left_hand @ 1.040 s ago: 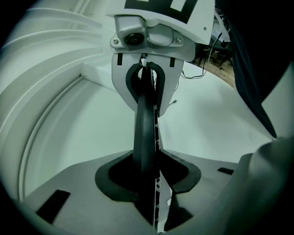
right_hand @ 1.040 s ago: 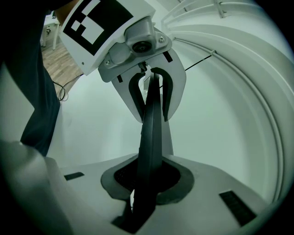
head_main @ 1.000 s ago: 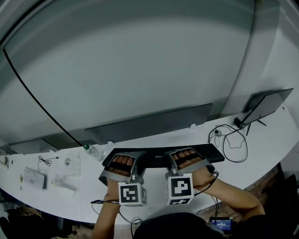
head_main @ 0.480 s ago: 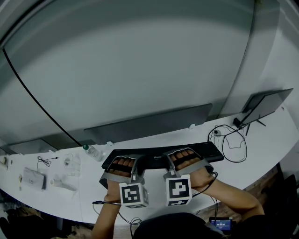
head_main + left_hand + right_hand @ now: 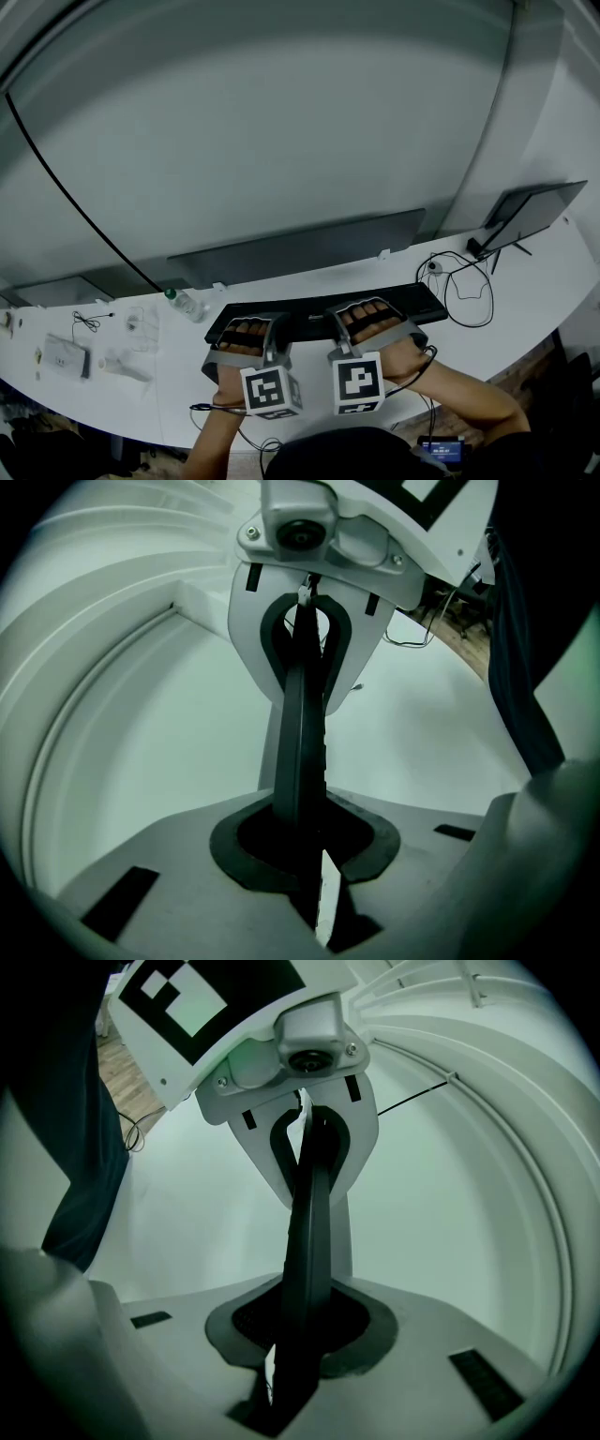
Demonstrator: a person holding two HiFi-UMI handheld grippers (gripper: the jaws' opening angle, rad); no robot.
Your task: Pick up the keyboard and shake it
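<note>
White and wide, curving across the bottom of the head view as the desk (image 5: pixel 539 272), carrying everything in play. Lying black along its middle, squarely in front of the person, as the keyboard (image 5: pixel 417 305), stretching sideways for reaching both halves at once. Pinching the near long edge with the left gripper (image 5: pixel 251 326), closed tight on the thin slab (showing edge-on, dead centre, in the left gripper view). Clamping that same edge further along with the right gripper (image 5: pixel 364 317), likewise pressed hard on the board and nothing else. Spacing the two grips apart, most likely for balance, keeping a long flat board from sagging or twisting during the shake. Not showing plainly whether lifted clear of the desk or only gripped. Looping off the keyboard's right end as a dark cable (image 5: pixel 466 286), worth watching for a snag (no tracing its far end from here). Standing smallest near the left end as a little bottle (image 5: pixel 185 303), close enough to be clipped by a wide swing.
</note>
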